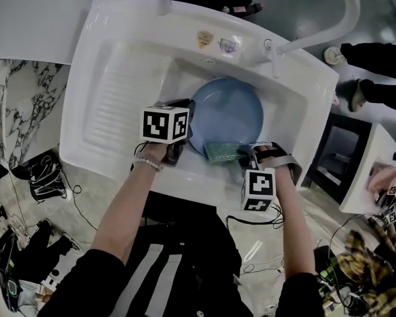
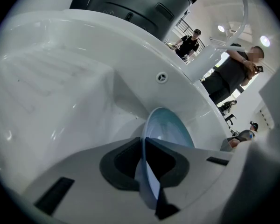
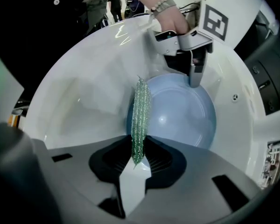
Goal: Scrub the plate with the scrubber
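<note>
Pinching, in the right gripper [image 1: 246, 154], the green scrubber [image 3: 140, 120] edge-on: jaws drawn narrow on its lower end, leaving most of the pad sticking out free beyond them. Hanging it over the near rim of the blue plate [image 1: 228, 114], too close to say whether touching or just clear. Holding that plate down in the basin of the white sink [image 1: 105, 25] with the left gripper [image 1: 183, 129], jaws nearly together and biting only the thin rim at the plate's left edge.

Judging the hazards from here: pressing hard with the scrubber away from that single rim grip — probably levering the plate round in the jaws, or popping it out and knocking it against the hard basin. Also courting a fold or a slide of the pad itself, being held by so little — then dragging bare jaw tips across the plate instead of bristle. Working so near the rim, likely skidding off the edge onto the sink wall.
</note>
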`<state>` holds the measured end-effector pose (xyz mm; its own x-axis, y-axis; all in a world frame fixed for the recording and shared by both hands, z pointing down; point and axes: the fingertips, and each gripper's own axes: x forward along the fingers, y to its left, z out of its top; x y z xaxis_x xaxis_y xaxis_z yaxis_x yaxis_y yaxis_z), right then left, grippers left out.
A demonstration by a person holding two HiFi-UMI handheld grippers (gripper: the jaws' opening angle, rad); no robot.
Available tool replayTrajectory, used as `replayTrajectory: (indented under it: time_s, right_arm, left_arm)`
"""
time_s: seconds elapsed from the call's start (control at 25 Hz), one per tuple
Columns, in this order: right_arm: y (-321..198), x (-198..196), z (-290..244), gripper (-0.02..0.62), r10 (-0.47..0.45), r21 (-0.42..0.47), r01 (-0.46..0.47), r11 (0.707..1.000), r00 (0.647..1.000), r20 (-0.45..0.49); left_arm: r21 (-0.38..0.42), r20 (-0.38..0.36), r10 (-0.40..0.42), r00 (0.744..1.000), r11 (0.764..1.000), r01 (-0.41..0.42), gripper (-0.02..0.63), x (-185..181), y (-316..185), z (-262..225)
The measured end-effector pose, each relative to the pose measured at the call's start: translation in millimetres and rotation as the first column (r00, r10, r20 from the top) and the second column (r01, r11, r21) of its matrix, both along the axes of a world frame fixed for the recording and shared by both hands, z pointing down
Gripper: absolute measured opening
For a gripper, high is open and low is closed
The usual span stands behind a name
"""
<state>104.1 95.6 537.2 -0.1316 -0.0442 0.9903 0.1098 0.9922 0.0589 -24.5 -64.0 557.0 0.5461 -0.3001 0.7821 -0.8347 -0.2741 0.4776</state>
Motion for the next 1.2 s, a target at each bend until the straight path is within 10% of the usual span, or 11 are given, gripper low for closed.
replayTrajectory:
  time_s: [0.32, 0.72, 1.2]
  right_arm:
    - [-67, 28, -10, 0.089, 0.336, 0.204, -0.331, 0.921, 0.942, 0.01]
    - [-120, 44, 3, 0.089, 0.493, 0.378, -0.451, 0.808, 0.87, -0.016]
    - [-91, 40, 23, 0.089, 0.485, 0.316, -0.434, 0.844, 0.868, -0.103]
  left_arm:
    - [0.002, 0.002, 0.0, 1.0, 1.0, 0.0, 0.023, -1, 0, 0]
    - [0.004, 0.002, 0.001, 1.0, 1.0, -0.001, 0.023, 0, -1, 0]
    - [0.011, -0.022, 0.003, 1.0, 1.0, -0.003, 0.025, 4, -2, -2]
